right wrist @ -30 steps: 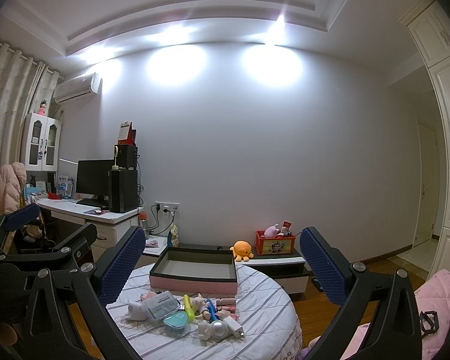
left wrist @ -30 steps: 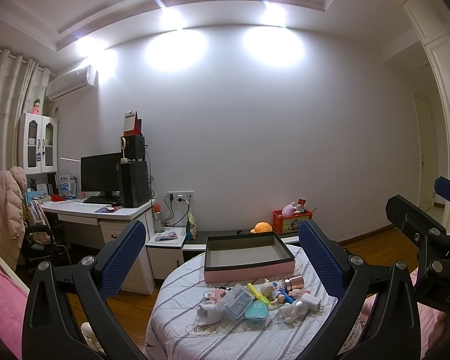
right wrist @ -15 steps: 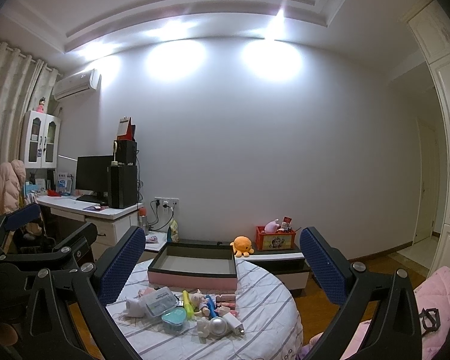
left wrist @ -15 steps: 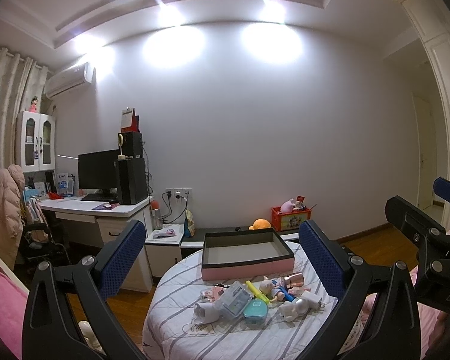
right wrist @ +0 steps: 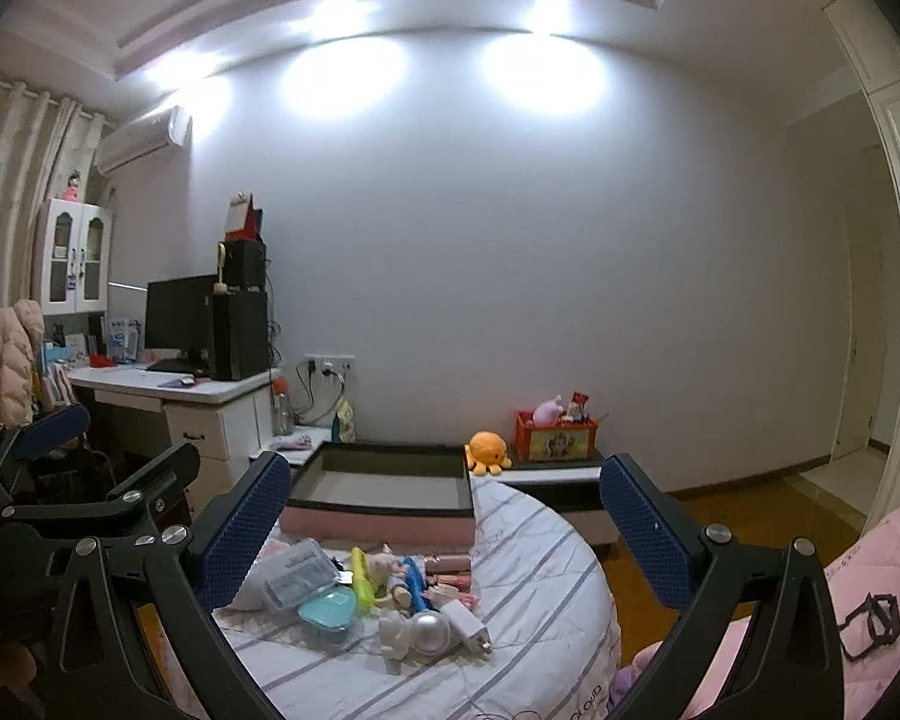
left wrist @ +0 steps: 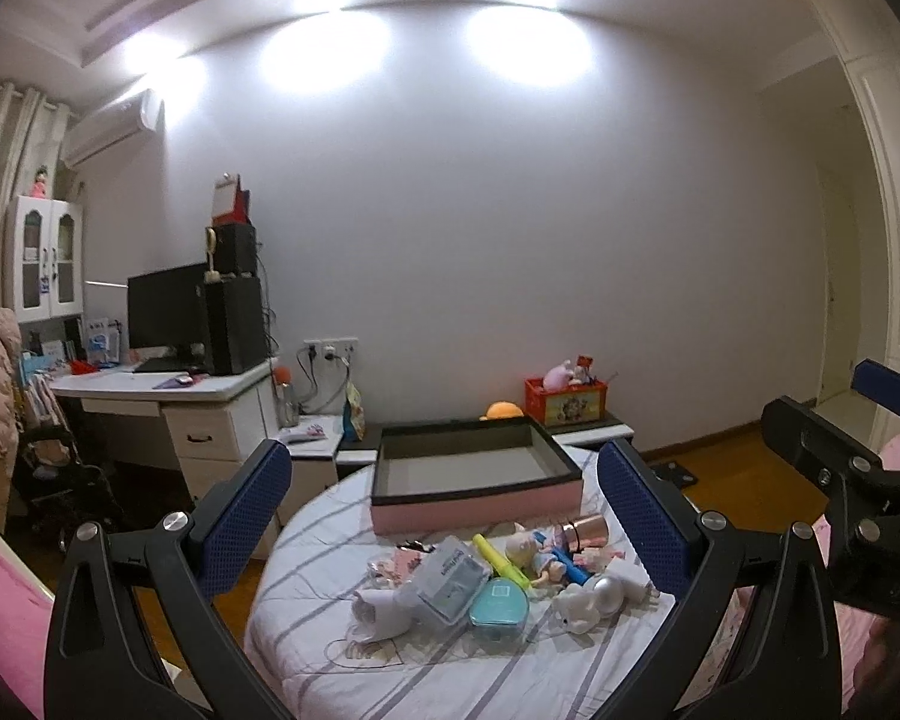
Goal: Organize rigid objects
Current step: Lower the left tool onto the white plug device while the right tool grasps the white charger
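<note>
Both the left gripper (left wrist: pixel 444 510) and right gripper (right wrist: pixel 444 516) hang with dimpled blue pads spread wide and empty above a round table (left wrist: pixel 342 660) draped in striped cloth, where glossy plastic trinkets (left wrist: pixel 498 576) cluster at 6 o'clock from a shallow, rectangular pink-walled tray (left wrist: pixel 477 477), before a plain white wall (left wrist: pixel 510 240).

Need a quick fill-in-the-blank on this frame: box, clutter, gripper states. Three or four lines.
1. The pink box with the black rim holds ____ so far.
2. The teal case lies on the ____ tablecloth.
3. The left gripper and the right gripper are both ____.
4. The orange plush sits ____ the box.

Missing: nothing; striped; open; behind
</note>
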